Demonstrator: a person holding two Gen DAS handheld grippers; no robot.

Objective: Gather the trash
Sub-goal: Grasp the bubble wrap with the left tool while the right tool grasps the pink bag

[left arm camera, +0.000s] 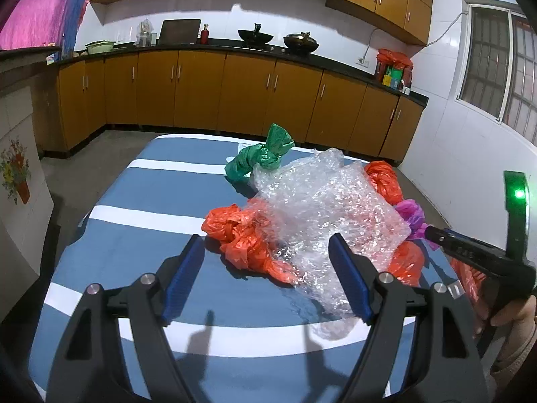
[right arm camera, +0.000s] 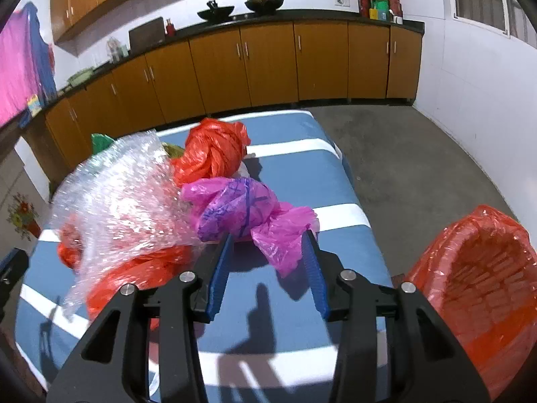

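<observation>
We've got both grippers out over the blue-and-white striped counter (left arm camera: 144, 181), pointing toward the trash pile. Our left gripper (left arm camera: 266, 278) sits at the bottom center of its view with the jaws spread wide, gripping nothing; its right blue pad overlaps the near edge of the bubble wrap (left arm camera: 322, 208), though we can't tell if it's actually touching. Our right gripper (right arm camera: 270, 268) is also released, its two blue pads on either side of the tail of the pink plastic bag (right arm camera: 255, 215), not clamped on it.

The pile sits center to right in the left view: a knotted green bag (left arm camera: 265, 158) at the far side, orange bags (left arm camera: 241, 235) poking out from under the wrap. At the lower right of the right view there's a basket lined with an orange bag (right arm camera: 476, 282), standing beside the counter.

Room-wise: brown kitchen cabinets (left arm camera: 201, 90) across the upper frame, woks (left arm camera: 300, 43) on the dark worktop, a barred window (left arm camera: 496, 67) upper right, grey concrete floor (right arm camera: 409, 154).
</observation>
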